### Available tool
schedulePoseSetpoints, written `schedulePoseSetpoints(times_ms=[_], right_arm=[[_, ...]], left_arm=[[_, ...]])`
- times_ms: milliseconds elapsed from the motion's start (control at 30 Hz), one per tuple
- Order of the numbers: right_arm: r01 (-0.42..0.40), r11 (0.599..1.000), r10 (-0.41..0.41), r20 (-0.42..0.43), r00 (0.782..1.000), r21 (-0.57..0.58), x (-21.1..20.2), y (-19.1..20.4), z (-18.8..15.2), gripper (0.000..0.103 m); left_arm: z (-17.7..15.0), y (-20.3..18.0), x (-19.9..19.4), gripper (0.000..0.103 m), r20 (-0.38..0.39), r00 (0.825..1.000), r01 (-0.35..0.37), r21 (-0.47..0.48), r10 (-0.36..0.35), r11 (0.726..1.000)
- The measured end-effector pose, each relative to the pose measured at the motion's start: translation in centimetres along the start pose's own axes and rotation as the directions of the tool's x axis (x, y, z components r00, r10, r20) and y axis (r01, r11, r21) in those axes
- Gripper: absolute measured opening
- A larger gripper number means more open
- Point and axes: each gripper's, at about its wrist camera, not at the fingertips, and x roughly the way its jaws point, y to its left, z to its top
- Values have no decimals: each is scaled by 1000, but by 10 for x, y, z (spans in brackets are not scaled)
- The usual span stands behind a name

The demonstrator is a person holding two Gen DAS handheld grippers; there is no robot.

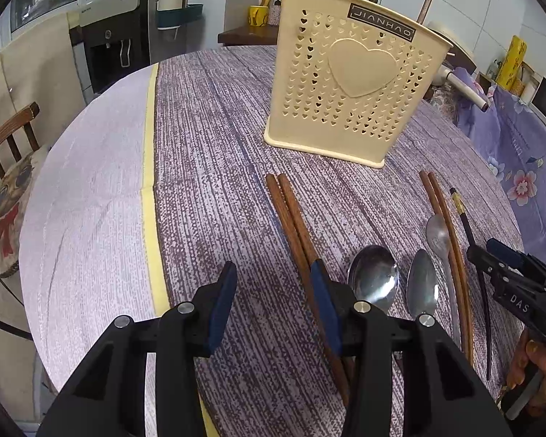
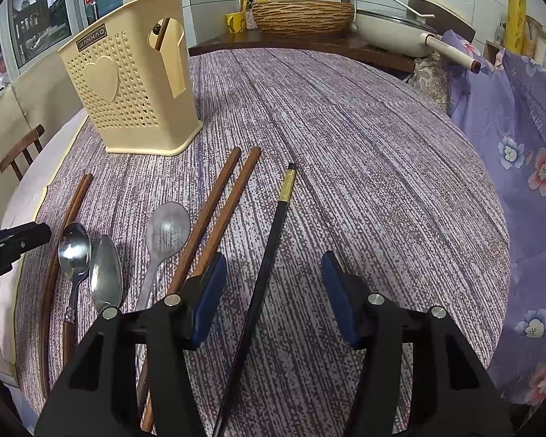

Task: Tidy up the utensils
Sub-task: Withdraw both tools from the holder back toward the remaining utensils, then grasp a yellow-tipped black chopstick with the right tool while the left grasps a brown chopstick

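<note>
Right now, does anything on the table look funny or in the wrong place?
Yes. The black chopstick with a gold band lies alone, with no partner in view, while the brown wooden chopsticks lie in pairs. Three metal spoons also lie loose on the purple tablecloth beside the cream plastic holder with heart-shaped holes.

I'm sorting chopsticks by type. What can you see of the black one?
The black chopstick is slim, dark and glossy-looking, with a gold band near its far end. It lies flat on the purple tablecloth, alone, right of a brown pair, its far end toward the cream holder's side. It runs between the right tool's open pads, untouched.
</note>
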Motion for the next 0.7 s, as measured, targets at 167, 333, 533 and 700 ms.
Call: schedulePoseSetpoints(times_ms=[167,333,533,700], right_arm=[[0,1000,0,7,1000,3,-2,0,-1,55],[5,1000,-5,12,1000,1,-5,1,0,55],[2,1000,-2,10,1000,2,-5,1,-1,55],[3,1000,-3,8,1000,1,-4,1,-1,55]], left_arm=[[6,-5,8,41,-5,1000,-18,17,18,1000],[11,-7,16,38,-18,999,-36,28,37,999],[14,-3,21,37,-27,998,-48,21,49,999],[12,2,17,36,-28,997,-68,10,68,998]])
